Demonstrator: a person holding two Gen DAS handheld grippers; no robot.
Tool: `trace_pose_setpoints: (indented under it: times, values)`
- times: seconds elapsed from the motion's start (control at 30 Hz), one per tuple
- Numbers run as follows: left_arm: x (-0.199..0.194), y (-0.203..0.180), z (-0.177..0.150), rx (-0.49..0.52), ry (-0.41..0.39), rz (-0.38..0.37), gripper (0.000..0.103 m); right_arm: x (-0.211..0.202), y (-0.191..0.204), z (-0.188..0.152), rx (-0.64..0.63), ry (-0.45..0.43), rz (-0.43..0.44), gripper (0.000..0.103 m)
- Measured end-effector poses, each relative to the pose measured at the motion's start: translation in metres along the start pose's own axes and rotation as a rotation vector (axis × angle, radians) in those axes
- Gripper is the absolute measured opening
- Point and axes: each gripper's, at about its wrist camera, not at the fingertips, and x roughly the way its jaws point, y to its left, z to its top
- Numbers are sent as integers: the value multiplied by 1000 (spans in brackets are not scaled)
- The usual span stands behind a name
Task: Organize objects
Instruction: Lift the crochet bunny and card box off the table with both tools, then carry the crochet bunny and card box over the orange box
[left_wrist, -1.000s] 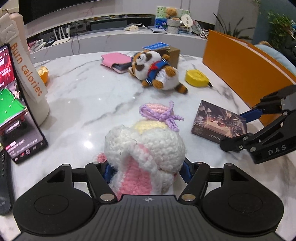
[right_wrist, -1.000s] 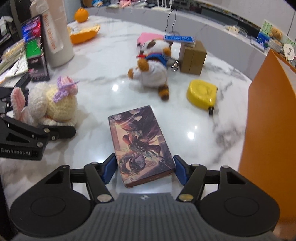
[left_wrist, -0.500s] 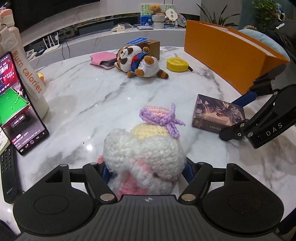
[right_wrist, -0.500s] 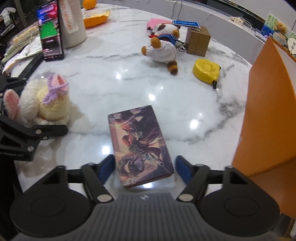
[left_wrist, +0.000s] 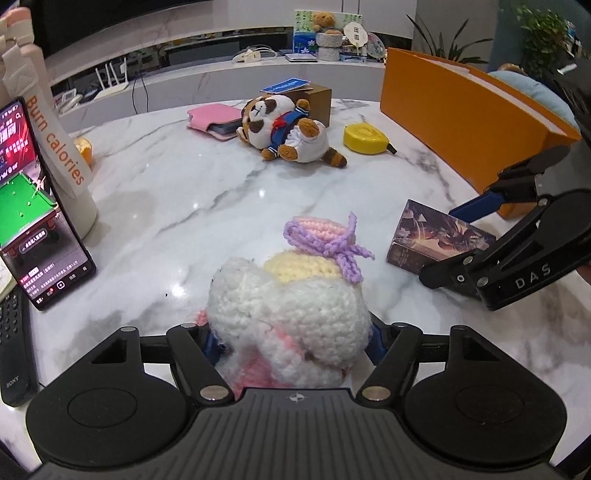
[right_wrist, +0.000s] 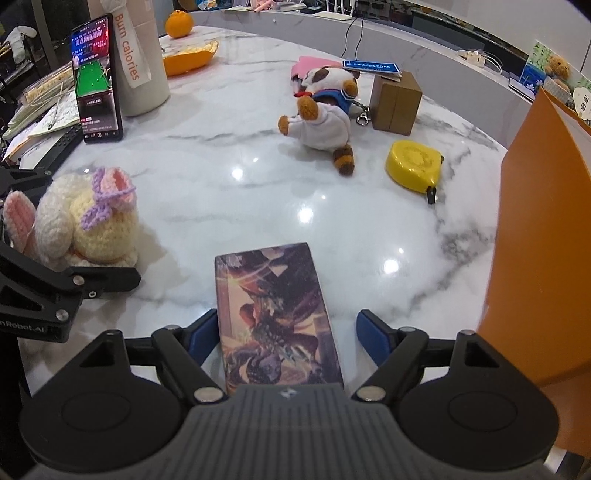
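A crocheted white, yellow and pink bunny (left_wrist: 291, 310) with a purple bow sits between the fingers of my left gripper (left_wrist: 290, 341), which is shut on it; it also shows in the right wrist view (right_wrist: 92, 218). A dark illustrated card box (right_wrist: 277, 314) lies on the marble table between the blue pads of my right gripper (right_wrist: 284, 338). The left pad touches the box; the right pad stands apart from it, so the gripper is open. The box also shows in the left wrist view (left_wrist: 436, 236).
An orange open box (right_wrist: 543, 229) stands at the right. A raccoon plush (left_wrist: 288, 129), yellow tape measure (left_wrist: 364, 138), pink wallet (left_wrist: 214, 120) and brown box (right_wrist: 395, 99) lie farther back. A phone (left_wrist: 33, 206), white bottle (left_wrist: 48, 140) and remote (left_wrist: 14, 343) stand left.
Both grippers have pulled back and risen a little, so more of the table shows. The bunny stays in the left gripper; the card box stays between the right pads.
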Motion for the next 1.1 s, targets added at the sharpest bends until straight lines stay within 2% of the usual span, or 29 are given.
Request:
trace_pose_setpoints:
  times: [0.07, 0.37, 0.77, 1.1]
  values:
    - [0, 1, 1, -11, 4, -1, 80, -2, 1, 3, -10, 0, 0, 61]
    - [-4, -1, 6, -30, 14, -13, 79, -7, -7, 2, 40, 12, -10, 60]
    - [-15, -18, 44, 0, -46, -33, 79, -54, -43, 19, 167, -132, -22, 60]
    - [-16, -47, 89, 38, -125, -62, 79, -94, -73, 22, 254, -248, 7, 60]
